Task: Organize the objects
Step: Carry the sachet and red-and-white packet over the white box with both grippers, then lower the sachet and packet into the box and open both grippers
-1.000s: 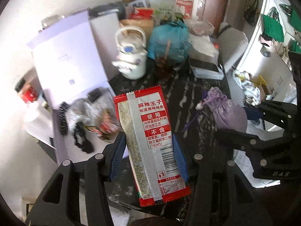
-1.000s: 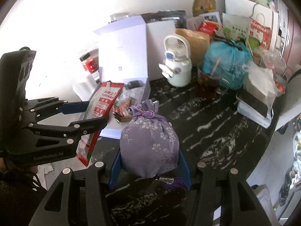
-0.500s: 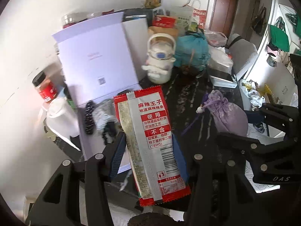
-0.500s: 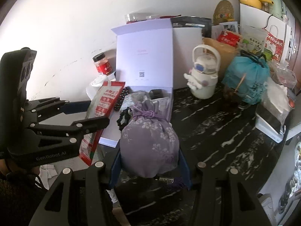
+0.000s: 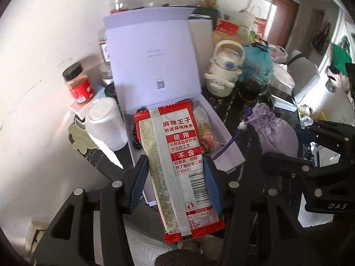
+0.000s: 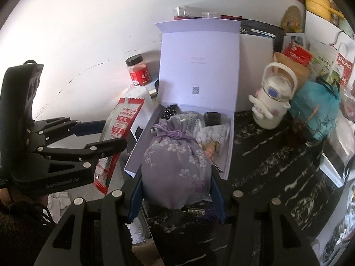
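Note:
My left gripper (image 5: 175,177) is shut on a red and silver snack packet (image 5: 179,155) and holds it in the air over the near end of an open lilac gift box (image 5: 226,153). My right gripper (image 6: 176,181) is shut on a purple flowered drawstring pouch (image 6: 175,166), held just in front of the same box (image 6: 229,146). The box lid (image 6: 199,66) stands upright at the back. Inside the box lie black beads (image 6: 169,110), a small black case (image 6: 212,118) and crumpled wrappers. The left gripper with the packet (image 6: 122,128) also shows in the right wrist view.
A red-labelled jar (image 5: 78,84) and a white tipped cup (image 5: 104,124) stand left of the box. A white kettle-shaped bottle (image 6: 273,102), a teal bag (image 6: 315,108) and stacked packages crowd the back right of the dark marble table (image 6: 277,166). The wall is close behind.
Both grippers have swung left toward the open box, each still holding its object. The box now lies directly ahead of both cameras.

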Demonstrator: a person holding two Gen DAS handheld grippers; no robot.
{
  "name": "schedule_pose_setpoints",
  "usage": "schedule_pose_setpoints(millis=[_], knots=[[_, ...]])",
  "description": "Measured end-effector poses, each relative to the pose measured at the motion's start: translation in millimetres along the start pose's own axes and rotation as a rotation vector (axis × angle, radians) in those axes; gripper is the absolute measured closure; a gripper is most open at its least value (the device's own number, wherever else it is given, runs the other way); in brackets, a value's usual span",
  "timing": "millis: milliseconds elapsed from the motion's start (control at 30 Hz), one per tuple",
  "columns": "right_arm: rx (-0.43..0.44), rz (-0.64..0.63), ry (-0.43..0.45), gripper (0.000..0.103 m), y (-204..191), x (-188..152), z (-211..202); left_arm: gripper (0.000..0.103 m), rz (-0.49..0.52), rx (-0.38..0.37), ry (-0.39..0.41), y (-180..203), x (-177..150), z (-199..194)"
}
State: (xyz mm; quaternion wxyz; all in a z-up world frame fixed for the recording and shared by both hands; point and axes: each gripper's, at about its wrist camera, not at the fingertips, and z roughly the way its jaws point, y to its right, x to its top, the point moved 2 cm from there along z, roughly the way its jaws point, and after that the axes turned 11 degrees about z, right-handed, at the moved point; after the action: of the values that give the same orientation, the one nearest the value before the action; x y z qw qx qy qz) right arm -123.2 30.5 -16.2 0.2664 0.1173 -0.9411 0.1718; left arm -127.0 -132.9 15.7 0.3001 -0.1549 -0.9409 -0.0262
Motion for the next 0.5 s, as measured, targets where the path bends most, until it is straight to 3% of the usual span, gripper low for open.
schedule_pose_setpoints(millis=[500], knots=[[0.039,-0.004,-0.076,0.05,16,25,63,0.055,-0.02,0.021,-0.088,-12,15,68]])
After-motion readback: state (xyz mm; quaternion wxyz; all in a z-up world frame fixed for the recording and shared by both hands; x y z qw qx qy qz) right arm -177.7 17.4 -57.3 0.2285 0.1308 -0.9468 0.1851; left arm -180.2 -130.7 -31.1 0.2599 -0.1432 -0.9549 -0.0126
